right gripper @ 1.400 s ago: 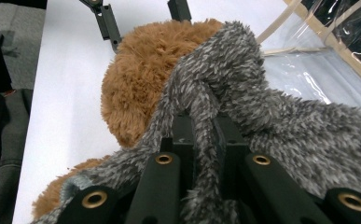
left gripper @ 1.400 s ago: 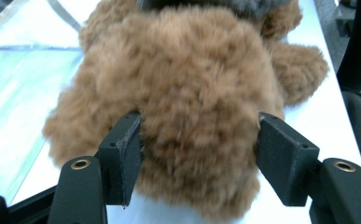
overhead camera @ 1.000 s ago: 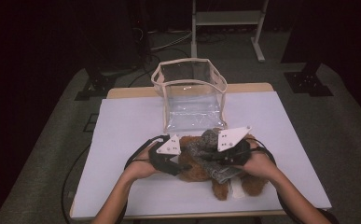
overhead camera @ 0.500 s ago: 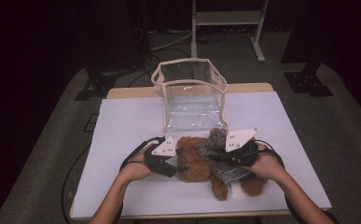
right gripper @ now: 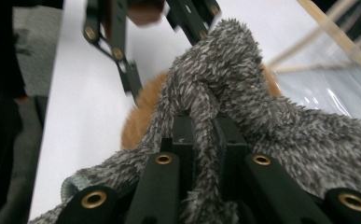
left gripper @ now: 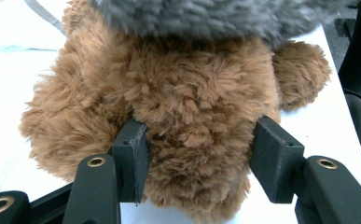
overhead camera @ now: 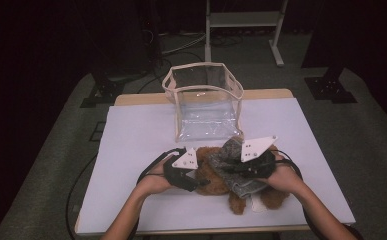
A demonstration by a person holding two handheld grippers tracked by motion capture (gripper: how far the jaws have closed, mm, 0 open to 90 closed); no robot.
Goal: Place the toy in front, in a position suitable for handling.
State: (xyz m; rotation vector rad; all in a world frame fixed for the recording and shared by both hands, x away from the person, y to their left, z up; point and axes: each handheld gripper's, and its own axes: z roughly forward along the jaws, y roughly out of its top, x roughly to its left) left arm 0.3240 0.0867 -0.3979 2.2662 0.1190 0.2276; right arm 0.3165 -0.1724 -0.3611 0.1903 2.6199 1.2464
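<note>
While the left gripper (left gripper: 197, 158) is clamping the brown teddy bear (left gripper: 183, 102) steady, the right gripper (right gripper: 201, 140) is pinching its grey fuzzy garment (right gripper: 243, 102), seemingly dressing it, near the clear bag (overhead camera: 203, 102).

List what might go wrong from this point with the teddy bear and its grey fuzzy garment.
1. The right gripper pinches only a thin fold of the grey garment; a hard pull may slip it free.
2. The left gripper squeezes soft fur on the teddy bear, so the bear might twist or drag.
3. The clear bag stands close behind and could be knocked.
</note>
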